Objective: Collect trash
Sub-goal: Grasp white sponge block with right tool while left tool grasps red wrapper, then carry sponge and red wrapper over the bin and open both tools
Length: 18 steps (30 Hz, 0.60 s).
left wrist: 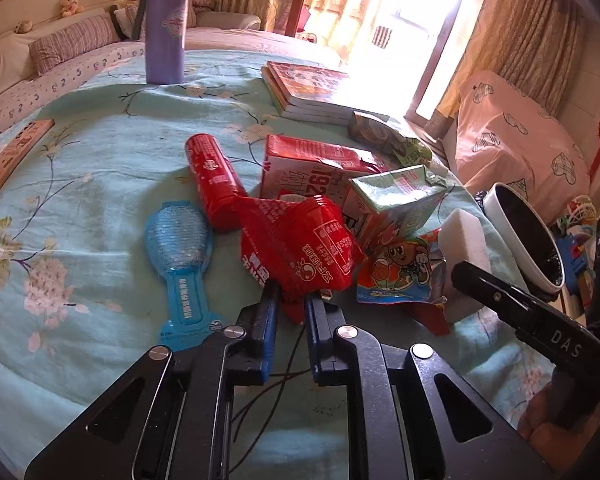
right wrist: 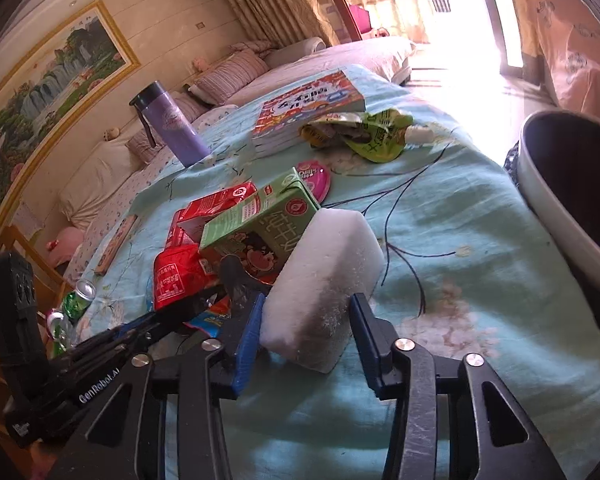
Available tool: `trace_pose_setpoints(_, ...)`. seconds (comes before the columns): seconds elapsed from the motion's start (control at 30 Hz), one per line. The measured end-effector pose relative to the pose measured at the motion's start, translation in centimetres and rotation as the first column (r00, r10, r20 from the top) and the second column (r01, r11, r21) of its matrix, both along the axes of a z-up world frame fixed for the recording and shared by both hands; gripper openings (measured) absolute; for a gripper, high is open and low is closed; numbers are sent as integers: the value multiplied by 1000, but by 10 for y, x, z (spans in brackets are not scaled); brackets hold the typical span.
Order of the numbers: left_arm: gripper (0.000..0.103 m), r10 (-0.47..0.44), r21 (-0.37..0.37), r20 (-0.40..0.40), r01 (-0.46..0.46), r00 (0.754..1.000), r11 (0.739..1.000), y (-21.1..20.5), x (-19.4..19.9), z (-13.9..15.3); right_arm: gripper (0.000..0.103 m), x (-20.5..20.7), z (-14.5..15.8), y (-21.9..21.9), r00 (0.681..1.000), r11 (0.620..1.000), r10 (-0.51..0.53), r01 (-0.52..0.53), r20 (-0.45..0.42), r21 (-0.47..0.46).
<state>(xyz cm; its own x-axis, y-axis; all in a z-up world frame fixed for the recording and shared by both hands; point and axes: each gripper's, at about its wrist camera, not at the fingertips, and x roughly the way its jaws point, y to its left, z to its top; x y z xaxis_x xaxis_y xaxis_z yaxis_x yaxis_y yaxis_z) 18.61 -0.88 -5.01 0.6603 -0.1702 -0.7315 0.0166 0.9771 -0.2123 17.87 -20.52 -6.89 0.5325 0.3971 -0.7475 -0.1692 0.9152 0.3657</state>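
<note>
Where the litter is heaped on the blue floral tablecloth [left wrist: 100,168], the count stands as follows: one red wrapper [left wrist: 300,252], one red carton [left wrist: 312,168], one green carton [left wrist: 396,200], one red can [left wrist: 214,180] lying on its side, one cartoon-printed wrapper [left wrist: 400,276], one clear blue blister pack [left wrist: 180,248], one white foam block [right wrist: 328,268], one crumpled green pouch [right wrist: 368,132] and one pink lid [right wrist: 314,176].

Left gripper [left wrist: 291,300]: fingers drawn almost together, pinching the near corner of the red wrapper, which rests on the heap against the can and cartons.

Right gripper [right wrist: 306,312]: fingers partly open with the foam block between them. Left pad lies against the block's side; right pad stands just beside the other side, and contact there cannot be confirmed.

Beyond the heap: one stack of books [right wrist: 308,108], one purple flask [left wrist: 166,28] standing upright, one flat printed box [left wrist: 14,156] near the table edge. One dark-lined bin [right wrist: 572,196] stands just beside the table on the right.
</note>
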Motion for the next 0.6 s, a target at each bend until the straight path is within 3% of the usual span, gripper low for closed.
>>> trace_pose_setpoints(0.13,9,8,-14,19,-8,1000,1000,4,-10,9,30,-9,7,-8,1000,1000,3,-3,14,-8)
trace_pose_setpoints(0.6,8,-42,-37,96,45,995,998,-20,-47,45,30,-47,34,-63,994,995,-93,91,59,43)
